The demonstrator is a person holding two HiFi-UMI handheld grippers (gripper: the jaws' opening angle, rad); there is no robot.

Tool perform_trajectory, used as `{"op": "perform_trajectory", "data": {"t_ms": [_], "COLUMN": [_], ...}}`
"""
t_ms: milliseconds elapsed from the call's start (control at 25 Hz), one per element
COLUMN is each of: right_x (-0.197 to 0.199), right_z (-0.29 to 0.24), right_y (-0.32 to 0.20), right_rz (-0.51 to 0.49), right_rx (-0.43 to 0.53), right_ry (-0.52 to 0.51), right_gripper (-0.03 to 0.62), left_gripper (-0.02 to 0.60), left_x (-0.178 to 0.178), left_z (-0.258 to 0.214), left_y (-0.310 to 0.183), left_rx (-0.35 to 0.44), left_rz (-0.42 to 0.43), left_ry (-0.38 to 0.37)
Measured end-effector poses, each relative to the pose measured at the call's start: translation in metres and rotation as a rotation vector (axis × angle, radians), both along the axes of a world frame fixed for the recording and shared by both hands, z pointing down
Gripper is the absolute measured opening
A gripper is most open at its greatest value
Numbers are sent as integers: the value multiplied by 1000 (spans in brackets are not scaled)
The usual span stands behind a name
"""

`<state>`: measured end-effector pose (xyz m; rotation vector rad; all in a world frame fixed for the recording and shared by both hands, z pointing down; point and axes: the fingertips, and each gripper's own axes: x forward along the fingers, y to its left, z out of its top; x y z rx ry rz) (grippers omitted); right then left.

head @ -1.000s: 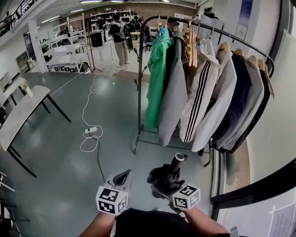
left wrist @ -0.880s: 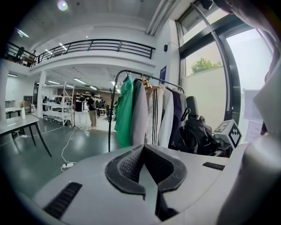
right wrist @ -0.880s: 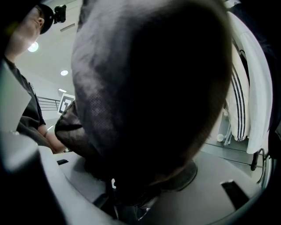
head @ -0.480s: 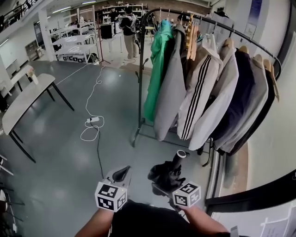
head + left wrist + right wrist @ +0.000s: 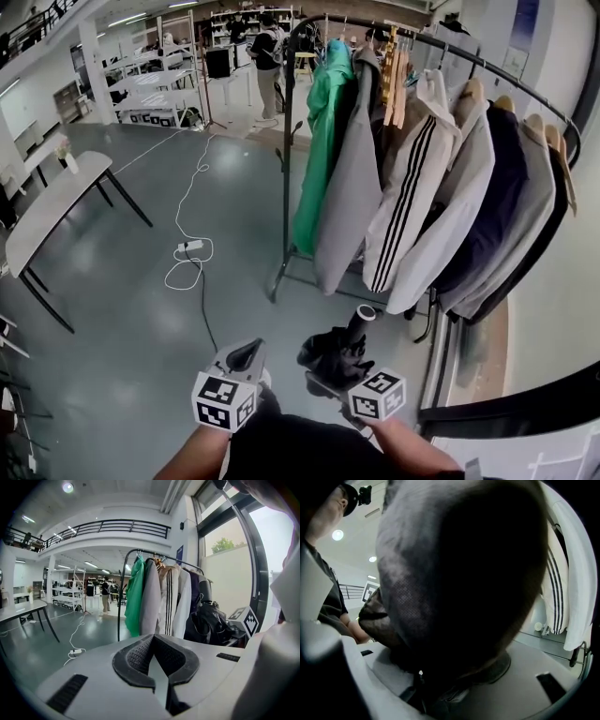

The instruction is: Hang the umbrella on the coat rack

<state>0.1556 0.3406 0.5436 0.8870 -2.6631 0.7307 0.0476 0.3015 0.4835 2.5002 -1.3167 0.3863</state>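
In the head view a folded black umbrella point(image 5: 336, 351) is gripped by my right gripper point(image 5: 339, 371), its round handle end point(image 5: 364, 314) pointing up toward the rack. The right gripper view is almost filled by the umbrella's dark fabric point(image 5: 459, 573), with the jaws closed on it low down. To its left, my left gripper point(image 5: 247, 357) is shut and holds nothing; its pads point(image 5: 140, 656) meet. The black coat rack point(image 5: 286, 159) stands ahead, its rail point(image 5: 487, 70) running right and hung with a green jacket point(image 5: 323, 141) and several coats. In the left gripper view the umbrella point(image 5: 211, 620) hangs beside the rack point(image 5: 119, 602).
A grey table point(image 5: 56, 202) stands at the left. On the floor before the rack lie a white cable and a power strip point(image 5: 187, 248). A dark window frame point(image 5: 525, 403) and a wall close off the right side. People point(image 5: 272, 47) and shelves point(image 5: 150, 84) are far behind.
The rack and coats have drawn nearer and larger as both grippers moved forward toward them. The umbrella stays in the right gripper, and the left stays shut.
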Motion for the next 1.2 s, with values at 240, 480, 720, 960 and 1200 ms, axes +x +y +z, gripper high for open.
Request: {"op": "perform_trajectory", "data": {"t_ms": [240,480,720,960,1200], "right_x": [-17,-47,-76,-110,-136], "right_z": [-1,-26,-32,-29,-34], "right_y": [-53,-121,-181,-236,-282], "right_rz": [0,5,39,81,119], "right_rx": [-4,41,34,22,29], "right_ry": [21,37,35,34,47], "right_gripper": [249,249,249,249,249], "left_gripper": [15,15,15,15,15], "left_x": [-11,-39,-62,-96,-121], "left_z": [-2,-27,-29,-29,-21], "left_y": [-58,-136,-196,-256,-299], "left_rx": [5,55,49,49,31], "left_rz": [21,33,91,135,159], "left_ry": [16,37,29,23,34]}}
